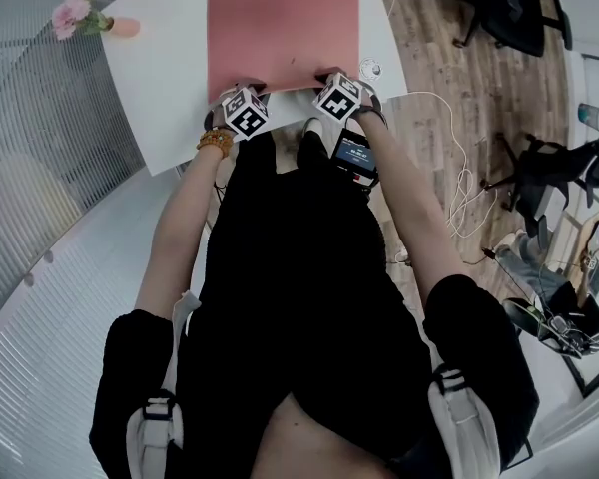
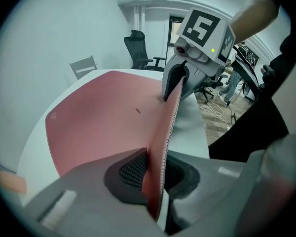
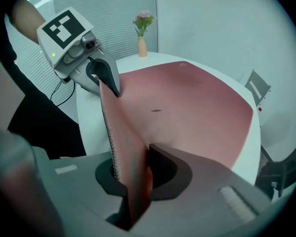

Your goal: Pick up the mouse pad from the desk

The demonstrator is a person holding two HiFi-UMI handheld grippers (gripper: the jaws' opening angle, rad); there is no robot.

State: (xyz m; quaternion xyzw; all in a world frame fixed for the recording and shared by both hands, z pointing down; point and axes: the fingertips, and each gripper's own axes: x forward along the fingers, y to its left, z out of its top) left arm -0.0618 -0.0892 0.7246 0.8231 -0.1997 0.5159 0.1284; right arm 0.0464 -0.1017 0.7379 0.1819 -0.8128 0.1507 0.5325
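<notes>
A large pink mouse pad (image 1: 283, 28) lies on the white desk (image 1: 160, 88), its near edge lifted. My left gripper (image 1: 242, 96) is shut on the pad's near left edge, and my right gripper (image 1: 329, 83) is shut on the near right edge. In the left gripper view the pad (image 2: 103, 117) curls up between the jaws (image 2: 155, 174), with the right gripper (image 2: 180, 78) clamped further along the edge. The right gripper view shows the pad (image 3: 187, 107) pinched in its jaws (image 3: 133, 177) and the left gripper (image 3: 101, 75) beyond.
A small vase with pink flowers (image 1: 85, 16) stands at the desk's far left corner. Office chairs (image 1: 509, 8) and white cables (image 1: 459, 168) are on the wooden floor to the right. A slatted glass partition (image 1: 40, 168) runs along the left.
</notes>
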